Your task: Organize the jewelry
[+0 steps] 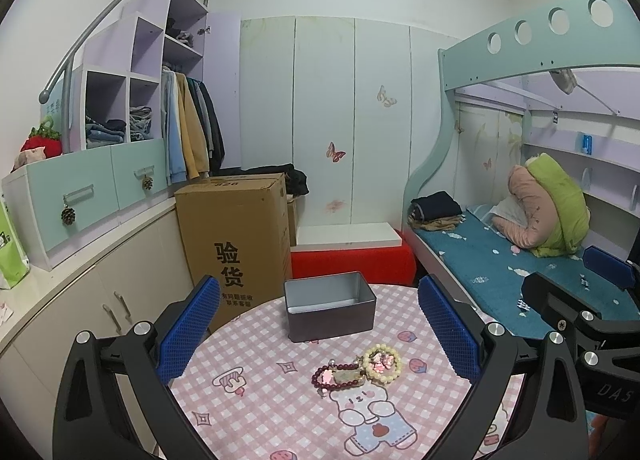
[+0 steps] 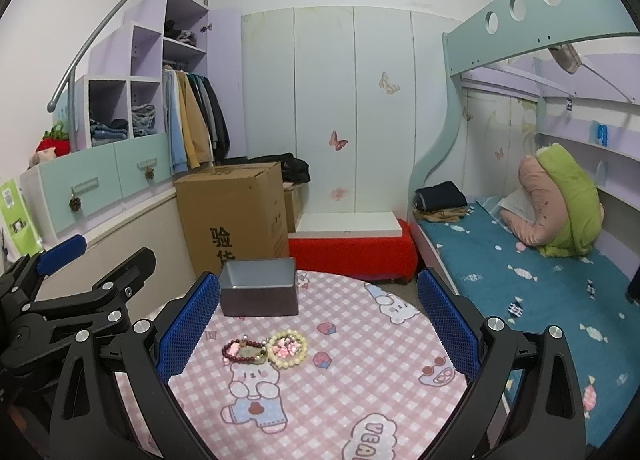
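Observation:
A small heap of jewelry lies on the round table's pink checked cloth [image 1: 260, 344]: a cream bead bracelet [image 1: 382, 364] with pink pieces inside it, a dark red bead bracelet [image 1: 326, 376] and a greenish pendant [image 1: 346, 376]. Behind it stands an open, empty metal tin [image 1: 330, 306]. My left gripper [image 1: 319, 330] is open above the table, its blue pads wide on either side of the tin and the jewelry. In the right wrist view the cream bracelet [image 2: 287, 348], red bracelet [image 2: 240, 352] and tin [image 2: 259, 292] sit left of centre. My right gripper [image 2: 319, 326] is open, holding nothing.
A cardboard box [image 1: 236, 236] and a red stool [image 1: 352, 264] with a white board stand beyond the table. A bunk bed [image 1: 520, 260] with a blue cover runs along the right. Cabinets and drawers [image 1: 80, 199] line the left wall.

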A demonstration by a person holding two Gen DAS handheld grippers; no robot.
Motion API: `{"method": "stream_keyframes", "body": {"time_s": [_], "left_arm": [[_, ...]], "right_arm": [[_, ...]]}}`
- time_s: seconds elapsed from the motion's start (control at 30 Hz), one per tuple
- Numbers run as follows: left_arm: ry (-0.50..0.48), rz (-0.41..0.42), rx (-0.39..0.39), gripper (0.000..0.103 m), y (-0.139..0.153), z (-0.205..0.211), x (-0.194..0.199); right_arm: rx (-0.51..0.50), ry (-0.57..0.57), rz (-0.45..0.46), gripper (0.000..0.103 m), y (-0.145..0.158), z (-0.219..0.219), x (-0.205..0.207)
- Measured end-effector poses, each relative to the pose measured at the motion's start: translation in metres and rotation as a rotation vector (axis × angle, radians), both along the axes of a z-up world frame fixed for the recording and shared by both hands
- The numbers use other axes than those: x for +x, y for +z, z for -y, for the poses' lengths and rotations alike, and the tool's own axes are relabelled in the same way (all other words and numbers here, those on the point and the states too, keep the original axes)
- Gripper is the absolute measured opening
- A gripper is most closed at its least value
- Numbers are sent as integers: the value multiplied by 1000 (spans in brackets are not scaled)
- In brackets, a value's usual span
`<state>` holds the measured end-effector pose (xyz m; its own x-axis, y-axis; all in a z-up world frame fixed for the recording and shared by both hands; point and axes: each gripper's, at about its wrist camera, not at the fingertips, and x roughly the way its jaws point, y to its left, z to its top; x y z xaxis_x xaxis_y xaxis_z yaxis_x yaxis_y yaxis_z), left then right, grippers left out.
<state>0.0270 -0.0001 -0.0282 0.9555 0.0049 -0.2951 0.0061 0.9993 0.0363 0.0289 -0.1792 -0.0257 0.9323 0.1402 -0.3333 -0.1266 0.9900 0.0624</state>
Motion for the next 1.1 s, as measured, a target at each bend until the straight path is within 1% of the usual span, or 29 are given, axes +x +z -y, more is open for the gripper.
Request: {"method": "stream_keyframes", "body": {"time_s": [0.17,0.4,0.5,0.6,0.67,0.73,0.77,0.83,0.87,0.93,1.03,1.1], "left_arm": [[-16,-24,3,96,-9,-5,11],[-3,-126,-45,96,-35,-30,42],[4,-195,-107,96,-53,-48,57],[-10,-256,-195,96,-75,-62,70],[-11,-329,-223,96,-92,-65,81],[-9,-387,-206,96,-108,-64,91],[6,-430,-172,95,-119,-60,97],[21,-476,-125,95,-133,-56,108],[25,-492,-115,95,-138,-56,111],[46,-512,-107,95,-147,-55,119],[53,-537,-125,95,-156,-59,130],[73,-557,-115,93,-161,-60,140]], "right_arm": [[-8,3,-34,96,-9,-3,13],[-16,-7,-121,96,-36,-4,43],[-20,-13,-175,96,-53,-3,60],[-30,-18,-244,96,-77,-1,79],[-32,-23,-277,96,-90,1,88],[-30,-24,-320,96,-104,3,98],[-27,-24,-337,96,-109,4,102],[-25,-23,-368,96,-117,5,110],[-27,-23,-381,96,-122,6,113],[-28,-23,-404,96,-130,6,119],[-24,-17,-432,96,-140,7,128],[-22,-14,-445,96,-146,7,134]]}}
